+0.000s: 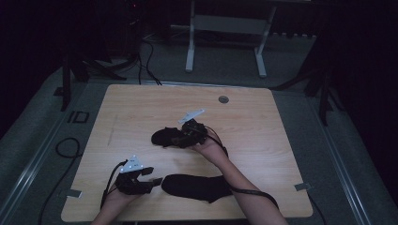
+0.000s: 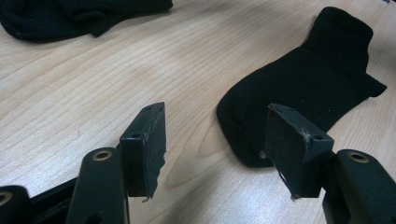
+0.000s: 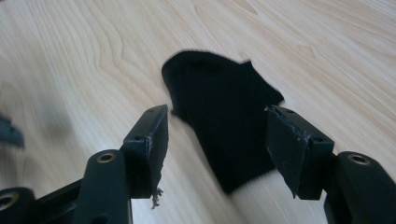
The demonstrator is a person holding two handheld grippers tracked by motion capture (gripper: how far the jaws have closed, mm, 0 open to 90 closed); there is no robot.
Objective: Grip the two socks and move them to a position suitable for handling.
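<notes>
Nearest the person, in the high view, the left gripper (image 1: 157, 180) lies low at the table's (image 1: 263, 122) front edge, the forearm coming in from below and the jaws pointing sideways at the toe of a black sock (image 1: 197, 186) that lies flat just beside them. The left gripper view brings out what the high view is too dark to show: the jaws stand apart with bare wood between them, one pad close against the toe of that near sock (image 2: 303, 88) without pressing it, so this gripper is released and holds nothing. Its far corner also catches the edge of the second sock (image 2: 70, 16). Farther up the table, the right gripper (image 1: 176, 139) reaches across the middle, wrist bent inward, hovering at the bunched second sock (image 1: 164, 137). The right gripper view, slightly blurred, shows that sock (image 3: 224, 116) lying on the wood under and between spread jaws, which do not clamp it: released as well. No container stands on the table.
</notes>
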